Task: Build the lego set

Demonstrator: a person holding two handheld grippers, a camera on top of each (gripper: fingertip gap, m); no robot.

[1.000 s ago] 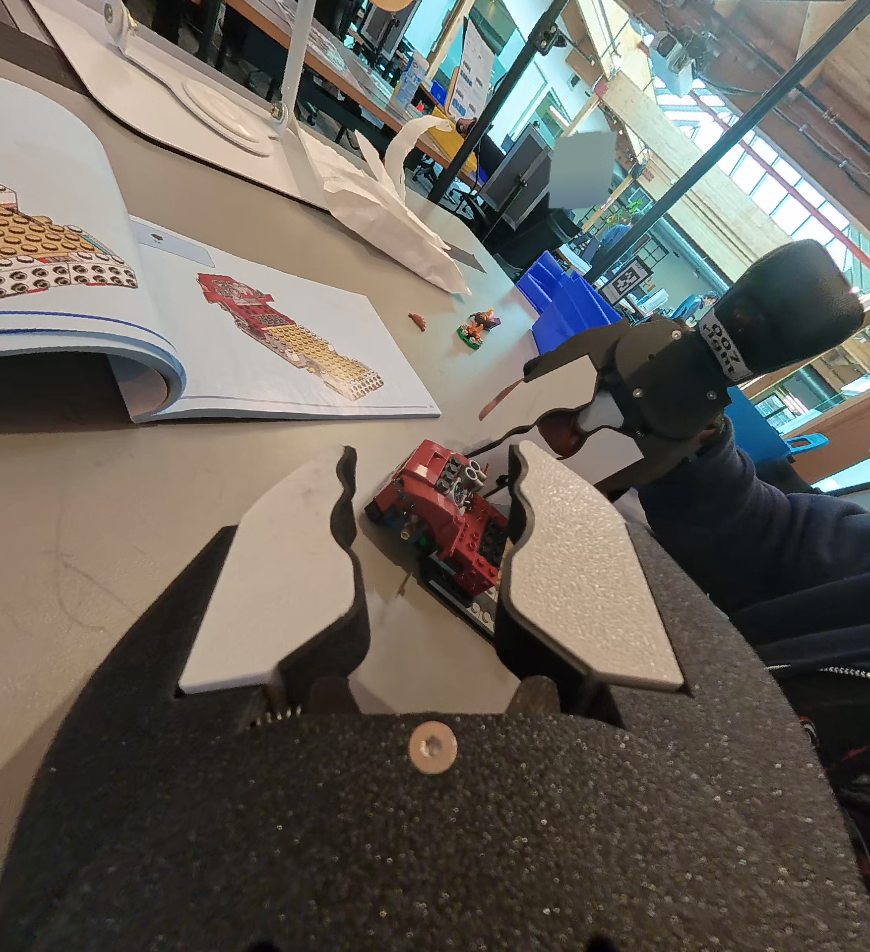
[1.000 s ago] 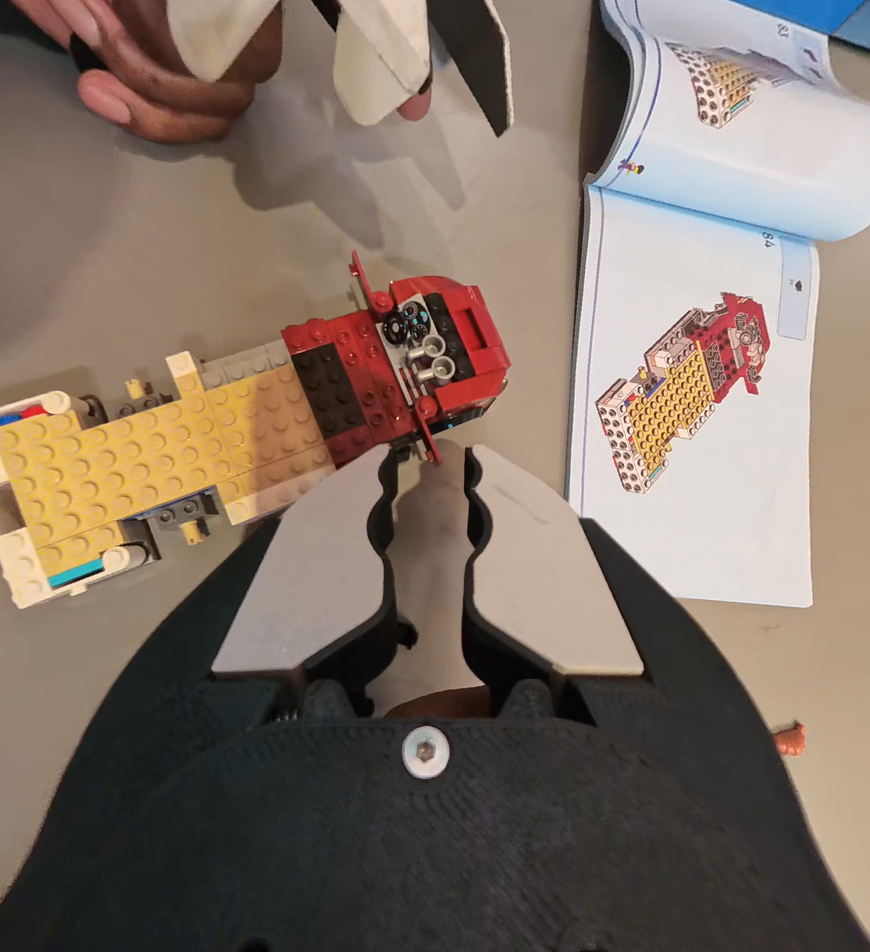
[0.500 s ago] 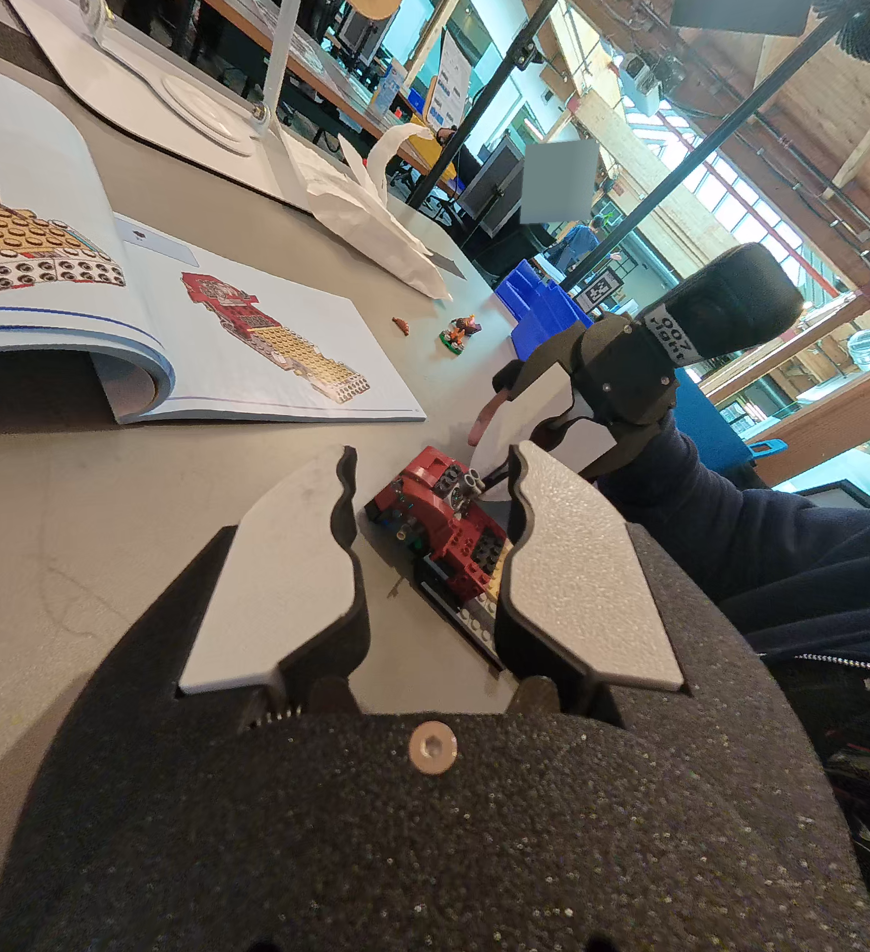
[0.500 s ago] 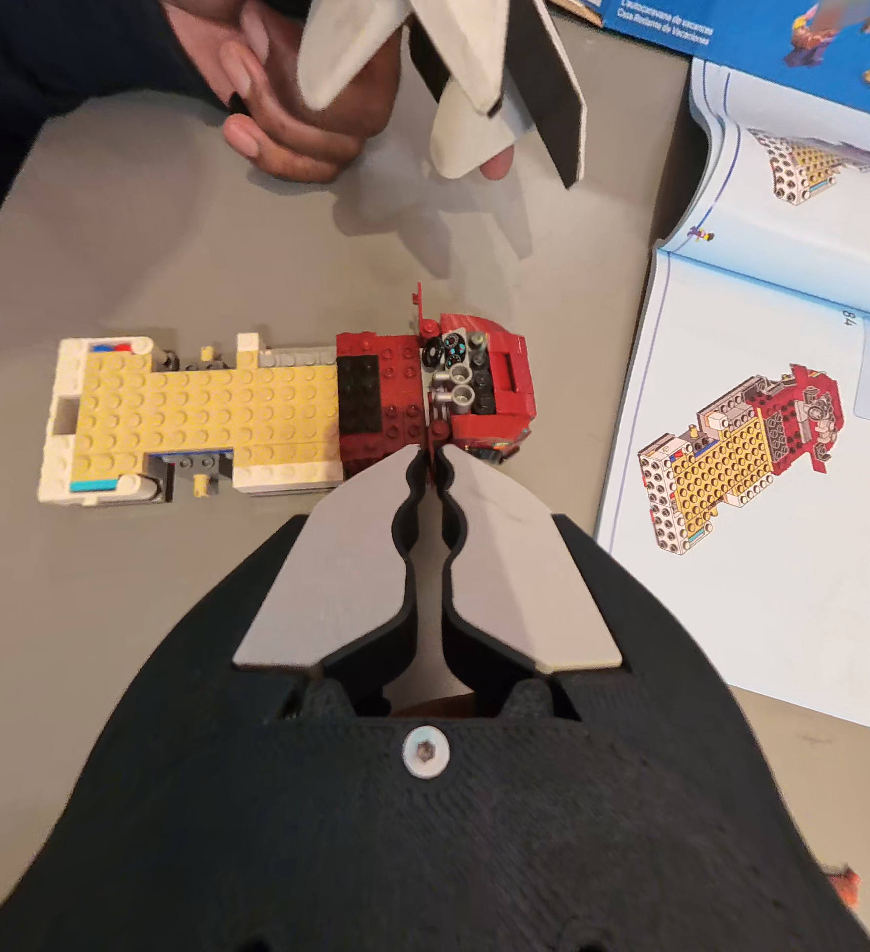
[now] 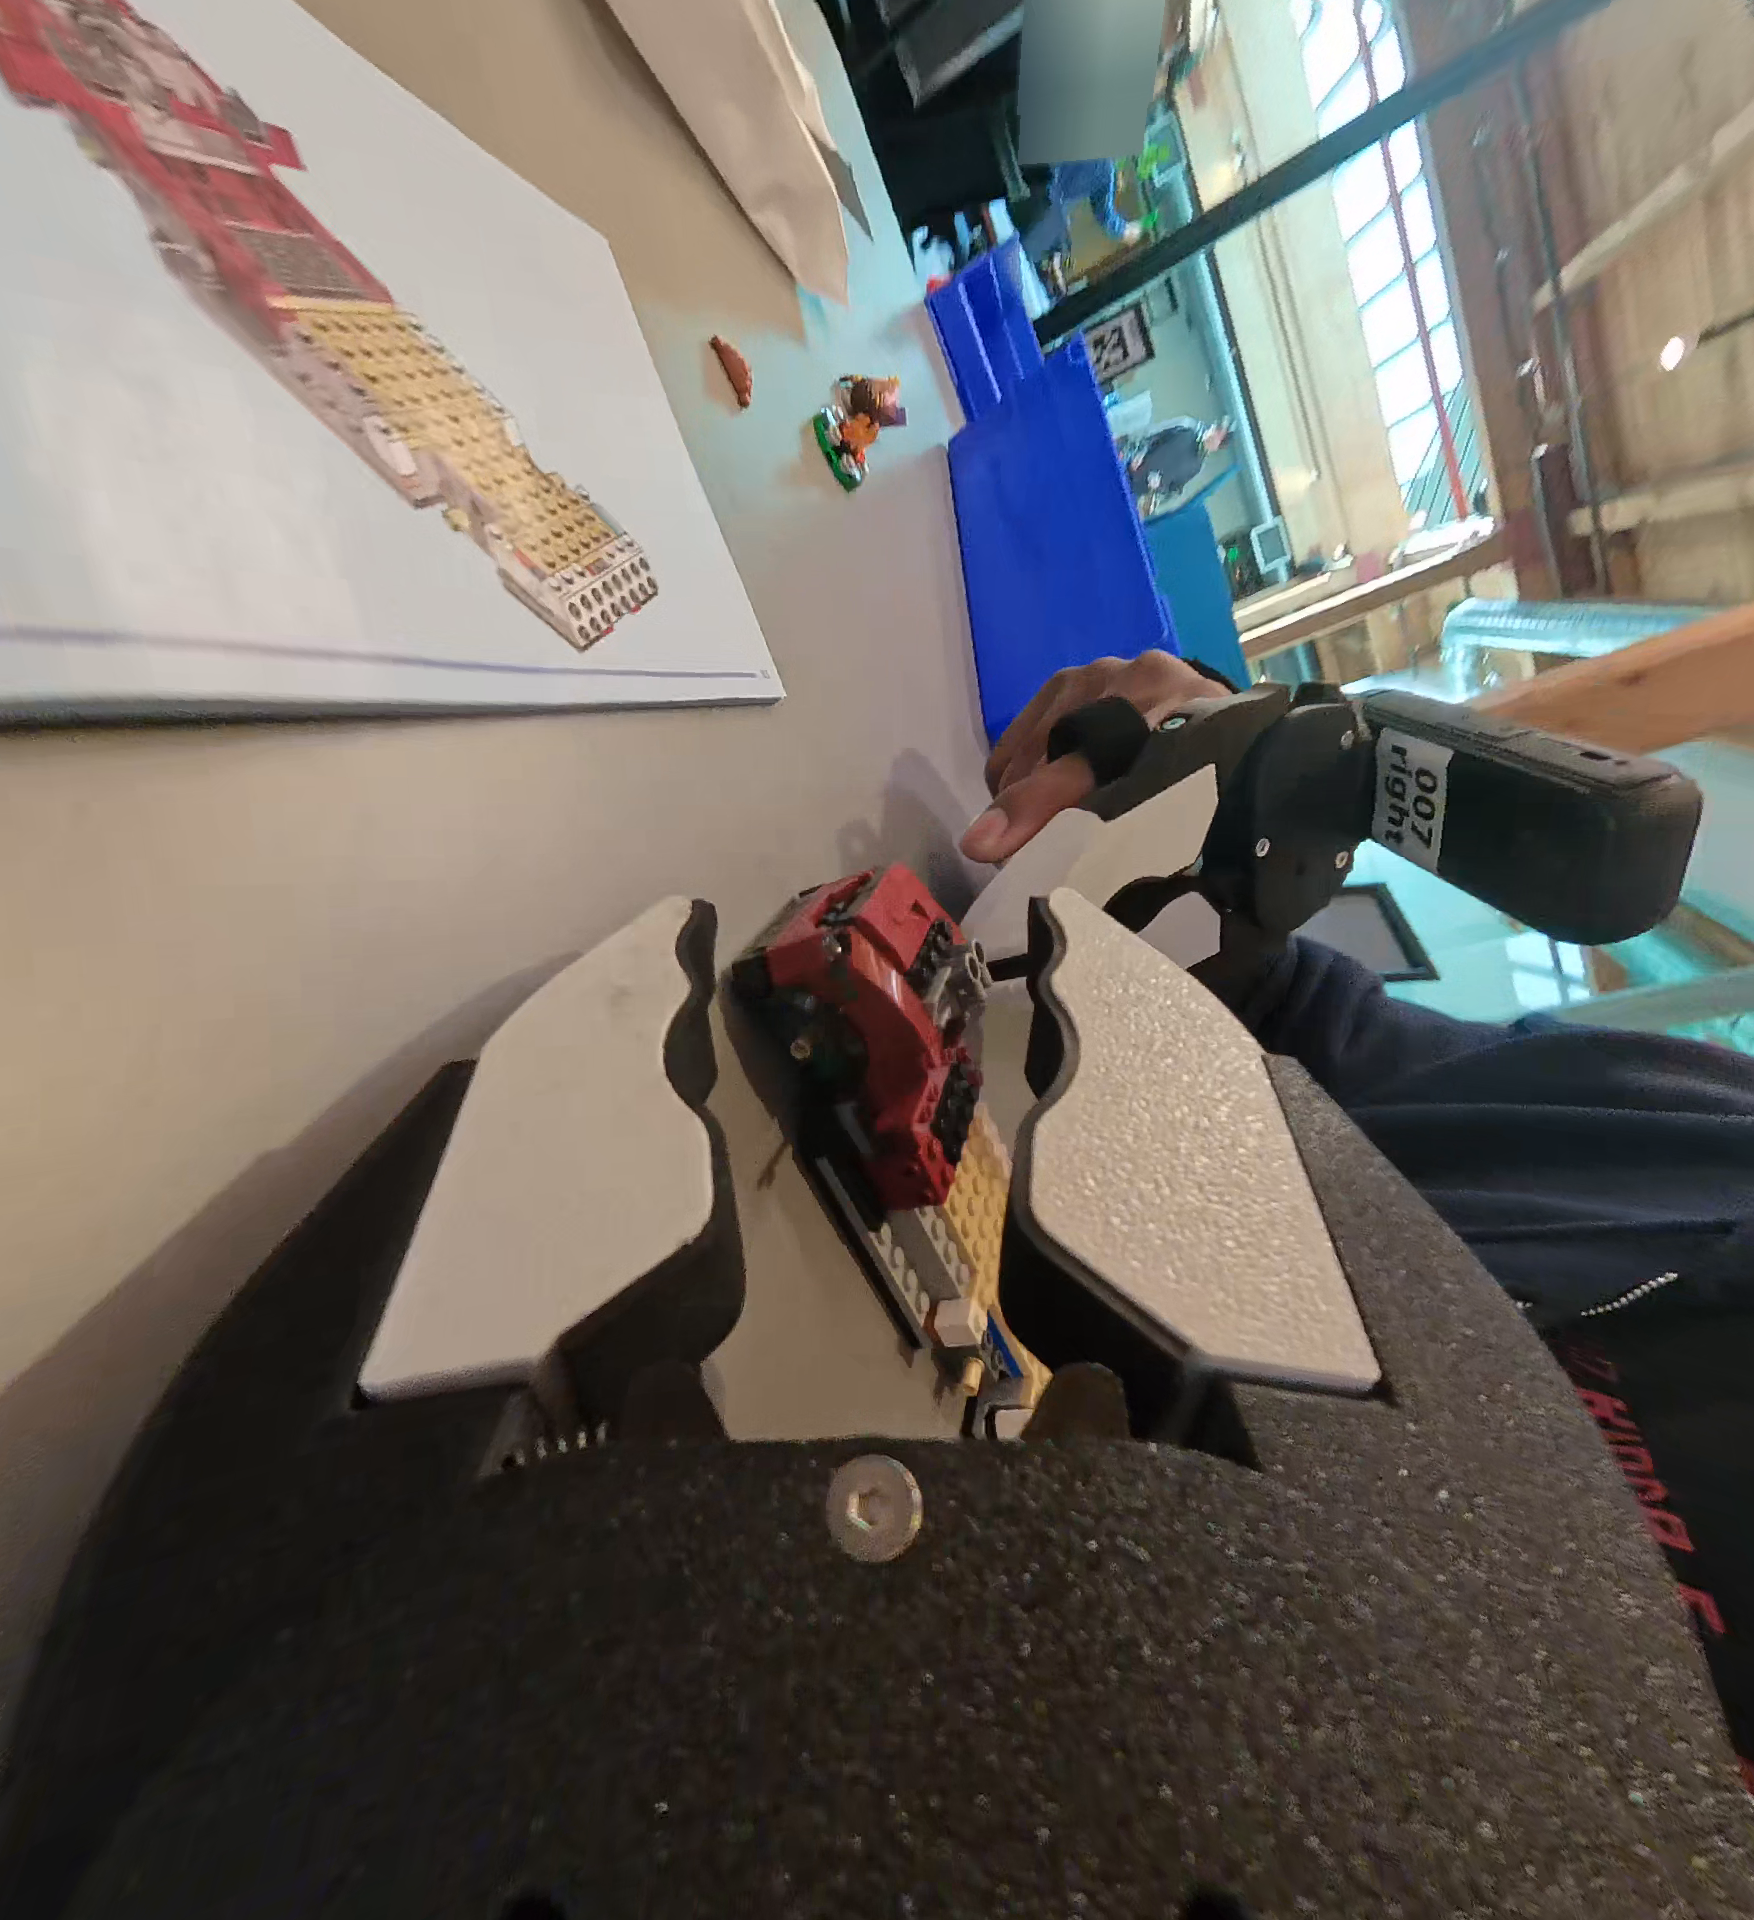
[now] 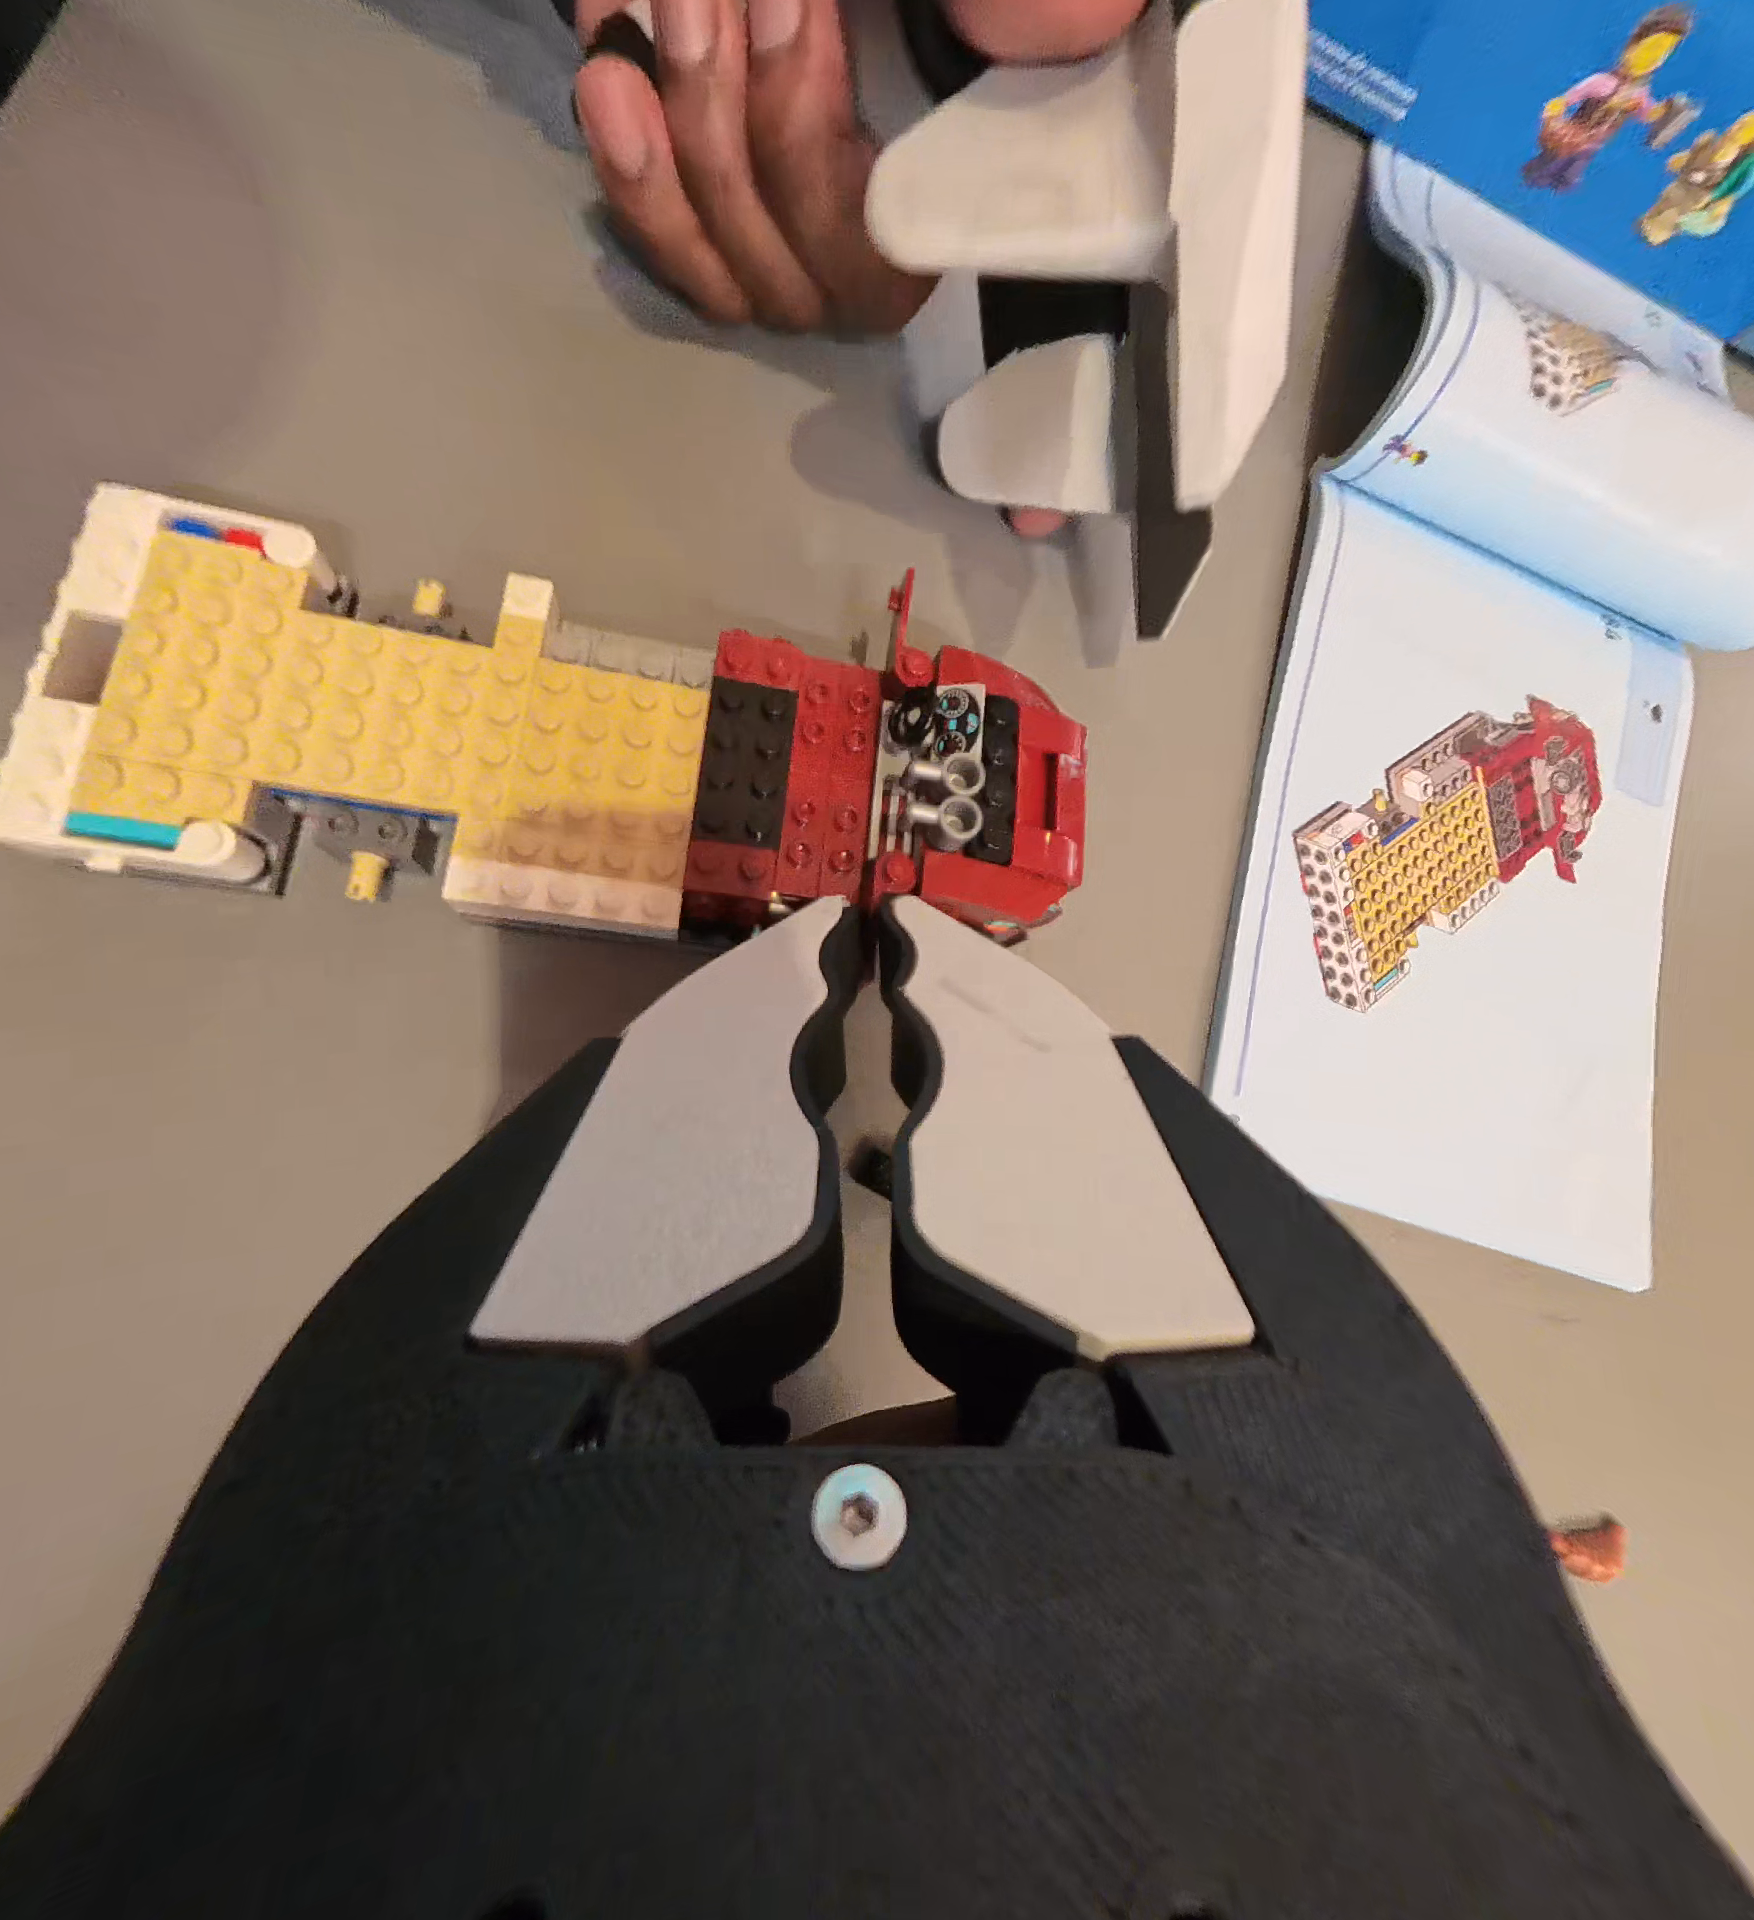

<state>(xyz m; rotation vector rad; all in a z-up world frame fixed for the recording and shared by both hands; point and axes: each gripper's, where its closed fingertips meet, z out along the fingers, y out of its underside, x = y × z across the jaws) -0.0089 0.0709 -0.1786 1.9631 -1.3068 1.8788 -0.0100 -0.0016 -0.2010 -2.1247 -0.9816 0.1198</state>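
Observation:
A brick truck with a red cab (image 6: 998, 800) and a yellow bed (image 6: 385, 717) lies on the grey table (image 6: 229, 1091). My right gripper (image 6: 865, 916) is shut at the cab's near side, its pads pinching the thin red door flap that sticks out there. It also shows in the left wrist view (image 5: 1003, 930), beside the cab. My left gripper (image 5: 868, 914) is open; the truck (image 5: 873, 1039) shows between its fingers, untouched. In the right wrist view the left gripper (image 6: 1060, 332) hovers beyond the cab, held by a hand (image 6: 727, 177).
An open instruction booklet (image 6: 1475, 935) lies right of the truck, with a blue box (image 6: 1579, 135) behind it. A small brown piece (image 6: 1585, 1548) lies near the right gripper. A small figure (image 5: 857, 426), blue bins (image 5: 1049, 499) and white paper (image 5: 748, 135) lie farther off. The tips of one gripper are about 8 cm away from the tips of the other. The small brown piece (image 6: 1585, 1548) is about 20 cm from my right fingertips. The left camera catches it too, in the left wrist view (image 5: 725, 371).
My right gripper's fingers came together on the red door flap and stay shut on it. My left gripper stayed open while it tilted and moved along the truck.

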